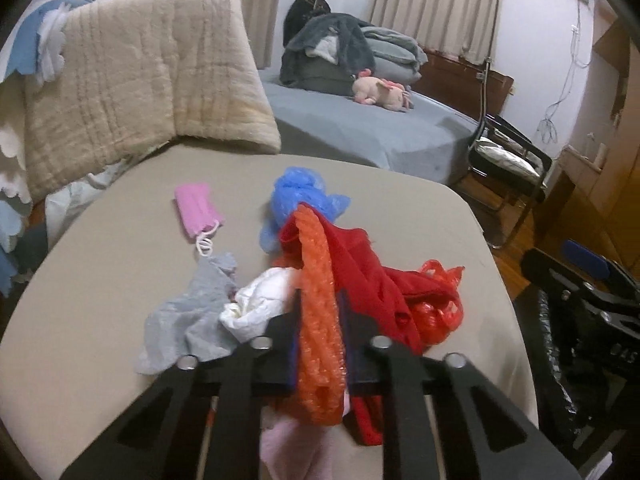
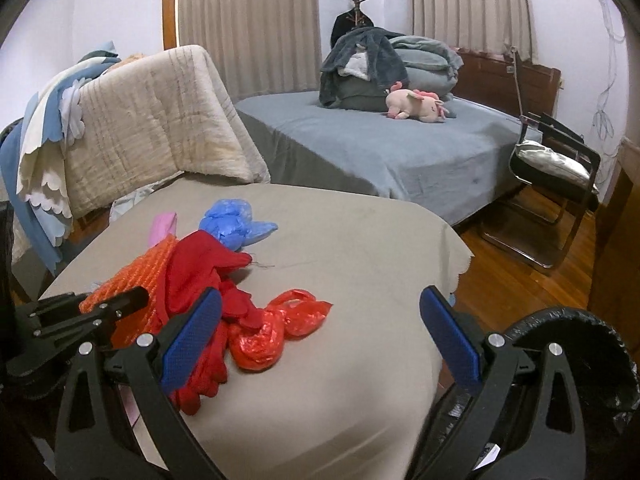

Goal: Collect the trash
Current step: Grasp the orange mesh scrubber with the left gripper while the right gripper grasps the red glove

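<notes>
Orange mesh netting (image 1: pixel 320 320) is pinched between the closed fingers of my left gripper (image 1: pixel 319 300), lying over the red cloth (image 1: pixel 360 264) on the beige table (image 1: pixel 100 360). My right gripper (image 2: pixel 320 320) hangs wide open and holds nothing, near the red plastic bag (image 2: pixel 276 332). Beyond lie a blue plastic bag (image 1: pixel 298 196), pink mask (image 1: pixel 196 208), grey rag (image 1: pixel 192 312) and white wad (image 1: pixel 260 304). The black-lined bin (image 2: pixel 580 360) sits beside the table's right edge.

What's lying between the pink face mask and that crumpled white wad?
A crumpled grey tissue, seen from the left wrist, stretches from below the pink face mask to the white wad.
</notes>
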`<action>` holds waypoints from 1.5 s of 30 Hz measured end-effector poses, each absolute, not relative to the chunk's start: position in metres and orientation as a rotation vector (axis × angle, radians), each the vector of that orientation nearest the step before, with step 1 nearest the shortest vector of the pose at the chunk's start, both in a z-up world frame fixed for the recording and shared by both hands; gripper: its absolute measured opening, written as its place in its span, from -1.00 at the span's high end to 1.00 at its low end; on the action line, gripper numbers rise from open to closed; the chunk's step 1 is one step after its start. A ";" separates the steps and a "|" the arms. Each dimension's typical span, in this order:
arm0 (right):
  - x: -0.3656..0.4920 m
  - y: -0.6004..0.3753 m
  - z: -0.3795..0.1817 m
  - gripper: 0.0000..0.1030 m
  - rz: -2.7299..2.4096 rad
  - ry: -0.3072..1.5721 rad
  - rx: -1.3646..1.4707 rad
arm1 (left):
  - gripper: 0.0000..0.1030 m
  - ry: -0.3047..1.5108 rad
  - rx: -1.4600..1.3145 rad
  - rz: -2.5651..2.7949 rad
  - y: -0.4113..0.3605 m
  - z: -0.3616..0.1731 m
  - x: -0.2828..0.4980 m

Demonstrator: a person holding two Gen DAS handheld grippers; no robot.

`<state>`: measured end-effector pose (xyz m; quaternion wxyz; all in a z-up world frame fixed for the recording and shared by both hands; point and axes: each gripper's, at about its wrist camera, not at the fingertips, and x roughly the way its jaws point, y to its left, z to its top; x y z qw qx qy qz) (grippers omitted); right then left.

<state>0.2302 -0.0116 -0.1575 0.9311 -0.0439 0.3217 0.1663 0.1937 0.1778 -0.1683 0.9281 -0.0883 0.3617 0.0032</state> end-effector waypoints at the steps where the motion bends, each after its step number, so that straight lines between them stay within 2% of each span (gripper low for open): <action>1: 0.231 -0.010 -0.158 -0.87 0.345 0.658 -0.091 | 0.78 0.736 -0.182 0.007 0.178 -0.168 0.193; 8: 0.238 0.011 -0.157 -0.83 0.391 0.647 -0.092 | 0.78 0.641 -0.215 0.040 0.189 -0.142 0.177; 12: 0.242 0.026 -0.159 -0.61 0.428 0.658 -0.080 | 0.79 0.605 -0.223 0.081 0.202 -0.130 0.171; 15: 0.244 0.039 -0.164 -0.55 0.455 0.671 -0.081 | 0.78 0.605 -0.213 0.111 0.212 -0.132 0.168; 22: 0.249 0.072 -0.185 -0.28 0.522 0.738 -0.094 | 0.79 0.645 -0.223 0.144 0.230 -0.148 0.166; 30: 0.257 0.106 -0.203 -0.20 0.562 0.785 -0.148 | 0.79 0.649 -0.243 0.159 0.242 -0.155 0.161; 32: 0.261 0.110 -0.210 0.05 0.574 0.814 -0.162 | 0.79 0.648 -0.245 0.159 0.242 -0.155 0.160; 34: 0.264 0.113 -0.218 0.51 0.607 0.857 -0.161 | 0.78 0.647 -0.252 0.156 0.244 -0.155 0.161; 35: 0.264 0.112 -0.219 0.61 0.613 0.865 -0.158 | 0.78 0.645 -0.257 0.154 0.244 -0.155 0.161; 36: 0.263 0.111 -0.218 0.81 0.617 0.863 -0.155 | 0.78 0.644 -0.258 0.152 0.244 -0.155 0.160; 45: 0.251 0.077 -0.165 0.84 0.656 0.759 -0.064 | 0.78 0.616 -0.249 0.127 0.236 -0.141 0.159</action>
